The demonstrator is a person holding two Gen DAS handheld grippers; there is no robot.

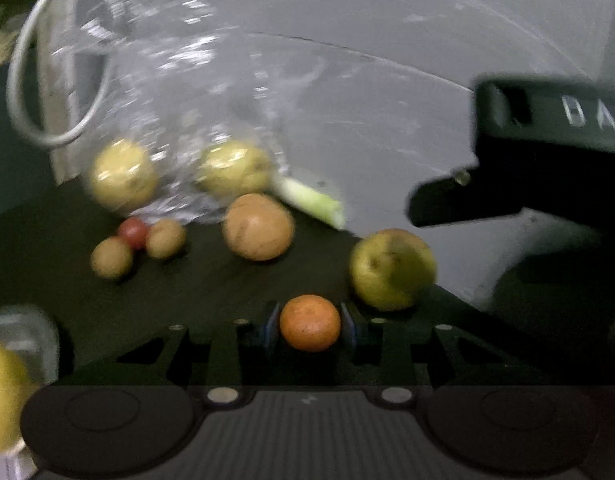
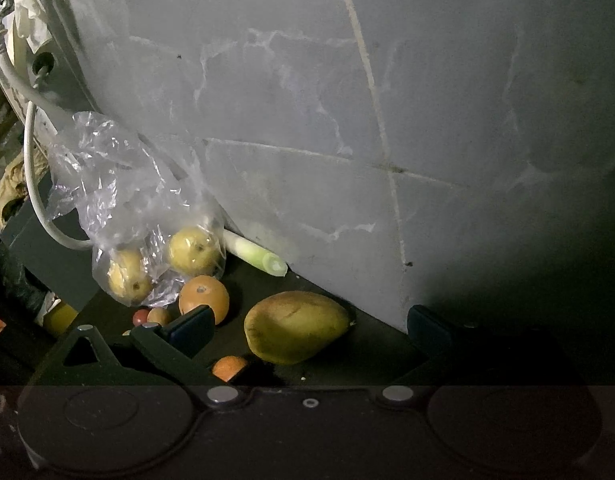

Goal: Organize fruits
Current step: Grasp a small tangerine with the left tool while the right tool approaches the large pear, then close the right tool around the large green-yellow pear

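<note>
Orange mandarin [image 1: 310, 328] sat clamped between the left gripper [image 1: 310, 330] blue pads [image 1: 272, 326], jaws closed tight on its sides. So the step in hand looked like the pick of that fruit, grasp already made, carry not yet done.

Landmark: the mandarin. Just beyond it to the right lay a yellow-green mango [image 1: 392, 269], close but apart. Further back and left of it, a larger orange [image 1: 258, 227]. Behind that, a clear plastic bag [image 1: 155, 92] with two yellow fruits [image 1: 122, 174] inside, leaning at the grey wall [image 1: 387, 60]. Left of the orange, a small red fruit [image 1: 134, 232] touched two small brown ones [image 1: 165, 237]. A pale green stalk [image 1: 311, 200] lay along the wall base, beyond the mandarin. Left wrist view was motion-blurred, so fine contact was hard to read.

Right gripper [image 2: 307, 324] was released, fingers spread wide with the mango between them and not touching it; the mandarin showed partly under its left finger [image 2: 187, 328].

A container edge [image 1: 31, 332] with something yellow showed far left of the mandarin; could not tell whether that's the drop target. Next move likely needs a lift clear of the mango, then a firm hold on the round fruit during transfer.
</note>
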